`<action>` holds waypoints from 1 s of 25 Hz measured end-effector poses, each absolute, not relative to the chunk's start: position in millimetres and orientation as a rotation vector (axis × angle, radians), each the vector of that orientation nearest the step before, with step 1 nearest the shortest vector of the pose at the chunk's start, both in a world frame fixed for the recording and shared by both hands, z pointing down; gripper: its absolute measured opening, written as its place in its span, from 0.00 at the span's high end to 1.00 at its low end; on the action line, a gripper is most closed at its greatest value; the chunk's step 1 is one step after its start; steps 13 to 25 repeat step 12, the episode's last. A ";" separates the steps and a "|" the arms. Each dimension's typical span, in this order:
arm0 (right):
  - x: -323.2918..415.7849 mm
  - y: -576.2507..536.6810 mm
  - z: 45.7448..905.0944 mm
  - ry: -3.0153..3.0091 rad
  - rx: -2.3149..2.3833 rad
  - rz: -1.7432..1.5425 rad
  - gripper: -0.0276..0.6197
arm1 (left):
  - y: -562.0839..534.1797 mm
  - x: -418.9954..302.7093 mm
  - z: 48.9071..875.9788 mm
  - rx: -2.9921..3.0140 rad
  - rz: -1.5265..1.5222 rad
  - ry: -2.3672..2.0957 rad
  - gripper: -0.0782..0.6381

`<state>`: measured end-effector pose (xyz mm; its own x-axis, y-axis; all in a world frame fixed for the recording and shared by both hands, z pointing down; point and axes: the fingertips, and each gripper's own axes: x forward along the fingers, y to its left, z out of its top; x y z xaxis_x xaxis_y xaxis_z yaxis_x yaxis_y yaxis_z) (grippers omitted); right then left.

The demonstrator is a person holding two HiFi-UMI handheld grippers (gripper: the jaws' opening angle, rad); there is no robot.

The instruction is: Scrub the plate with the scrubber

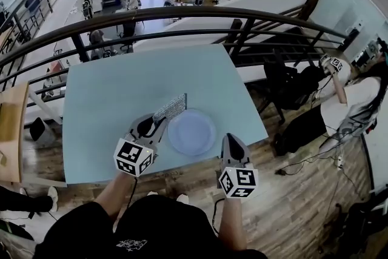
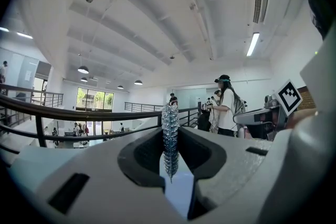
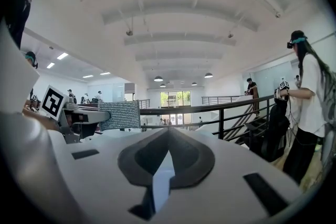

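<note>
A pale blue round plate (image 1: 191,131) lies flat near the front edge of the light blue table (image 1: 109,100). My left gripper (image 1: 159,121) is shut on a silver mesh scrubber (image 1: 171,108), which sticks out over the plate's upper left rim. In the left gripper view the scrubber (image 2: 169,136) stands edge-on between the jaws of the left gripper (image 2: 169,165). My right gripper (image 1: 230,137) hovers just right of the plate, jaws shut with nothing between them. From the right gripper (image 3: 168,134) the scrubber (image 3: 119,115) shows at the left.
A dark curved railing (image 1: 200,15) runs behind the table's far edge. A person (image 1: 357,100) with another gripper stands at the right on the wooden floor. A wooden desk (image 1: 12,130) is at the far left.
</note>
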<state>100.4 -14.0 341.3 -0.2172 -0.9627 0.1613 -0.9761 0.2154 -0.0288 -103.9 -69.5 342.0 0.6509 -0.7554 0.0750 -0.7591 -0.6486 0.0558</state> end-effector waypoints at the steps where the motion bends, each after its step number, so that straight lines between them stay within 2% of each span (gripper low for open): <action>1: 99.9 -12.8 341.8 -2.360 1.895 0.186 0.95 | -68.7 -104.6 342.9 2.779 0.069 -1.276 0.77; 25: 90.0 -4.4 333.8 -2.350 1.895 0.162 0.95 | -63.9 -117.2 332.3 2.790 0.037 -1.291 0.77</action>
